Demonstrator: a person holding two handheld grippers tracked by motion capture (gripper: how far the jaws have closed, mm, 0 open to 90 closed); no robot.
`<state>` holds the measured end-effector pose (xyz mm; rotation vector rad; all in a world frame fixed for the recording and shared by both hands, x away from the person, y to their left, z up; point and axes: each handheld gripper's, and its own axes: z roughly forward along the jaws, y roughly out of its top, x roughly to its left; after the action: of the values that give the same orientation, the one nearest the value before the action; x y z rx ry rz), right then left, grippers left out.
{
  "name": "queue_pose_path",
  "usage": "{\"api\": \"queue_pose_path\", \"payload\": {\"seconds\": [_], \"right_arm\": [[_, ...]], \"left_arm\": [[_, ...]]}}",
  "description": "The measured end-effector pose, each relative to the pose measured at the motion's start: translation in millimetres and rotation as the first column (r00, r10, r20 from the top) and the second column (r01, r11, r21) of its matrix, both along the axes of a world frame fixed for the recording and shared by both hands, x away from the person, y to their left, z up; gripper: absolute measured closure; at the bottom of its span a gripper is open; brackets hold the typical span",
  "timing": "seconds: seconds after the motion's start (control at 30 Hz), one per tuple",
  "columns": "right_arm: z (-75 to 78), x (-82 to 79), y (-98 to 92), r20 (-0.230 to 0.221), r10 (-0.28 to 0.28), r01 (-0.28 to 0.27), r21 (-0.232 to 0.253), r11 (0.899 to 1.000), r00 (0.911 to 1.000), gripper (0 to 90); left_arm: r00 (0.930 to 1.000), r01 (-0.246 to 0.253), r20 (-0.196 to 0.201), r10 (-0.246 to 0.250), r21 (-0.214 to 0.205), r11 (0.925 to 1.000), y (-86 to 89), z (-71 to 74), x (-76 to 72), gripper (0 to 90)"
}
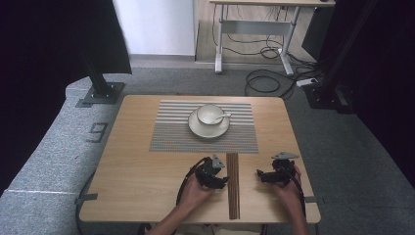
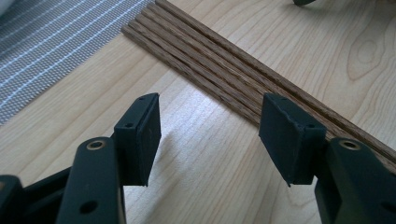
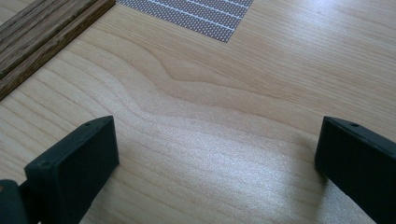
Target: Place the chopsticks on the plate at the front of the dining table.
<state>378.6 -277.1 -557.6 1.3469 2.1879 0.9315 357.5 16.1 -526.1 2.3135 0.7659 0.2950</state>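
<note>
Several dark wooden sticks [image 1: 233,186] lie side by side in a strip running from the placemat toward the table's front edge. My left gripper [image 1: 224,180] rests just left of them, open, its tips close to the strip. In the left gripper view the sticks [image 2: 219,79] cross diagonally beyond my empty left gripper [image 2: 212,135], and its right jaw stands over their edge. My right gripper [image 1: 260,174] sits to the right of the strip, open, pointing left toward it. In the right gripper view, bare table shows between the jaws of my right gripper [image 3: 217,163], with the sticks [image 3: 37,32] at top left.
A grey striped placemat [image 1: 205,128] lies at the table's middle back, carrying a white saucer [image 1: 197,128] with a cup [image 1: 210,114] and spoon [image 1: 224,116]. The wooden table [image 1: 137,166] has grey carpet around it. A black stand foot [image 1: 102,93] is at the back left.
</note>
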Motion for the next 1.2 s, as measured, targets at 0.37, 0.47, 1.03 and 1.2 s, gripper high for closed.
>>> {"api": "queue_pose_path", "payload": {"seconds": [0.37, 0.47, 1.03, 1.2], "right_arm": [[0.0, 0.0, 0.0, 0.0, 0.0, 0.0, 0.0, 1.0, 1.0, 0.0], [0.0, 0.0, 0.0, 0.0, 0.001, -0.001, 0.0, 1.0, 1.0, 0.0], [0.0, 0.0, 0.0, 0.0, 0.0, 0.0, 0.0, 1.0, 1.0, 0.0], [0.0, 0.0, 0.0, 0.001, 0.0, 0.0, 0.0, 1.0, 1.0, 0.0]], "left_arm": [[0.9998, 0.01, -0.016, -0.01, 0.002, 0.9999, -8.0, -6.7, -2.0, 39.6], [0.9997, 0.016, -0.019, -0.016, 0.0, 0.9999, -11.0, -7.6, -3.1, 39.6], [0.9996, 0.012, -0.026, -0.012, 0.004, 0.9999, -13.5, -10.4, -4.6, 40.8], [0.9995, 0.008, -0.03, -0.007, 0.015, 0.9999, -13.2, -11.7, -4.8, 41.2]]}}
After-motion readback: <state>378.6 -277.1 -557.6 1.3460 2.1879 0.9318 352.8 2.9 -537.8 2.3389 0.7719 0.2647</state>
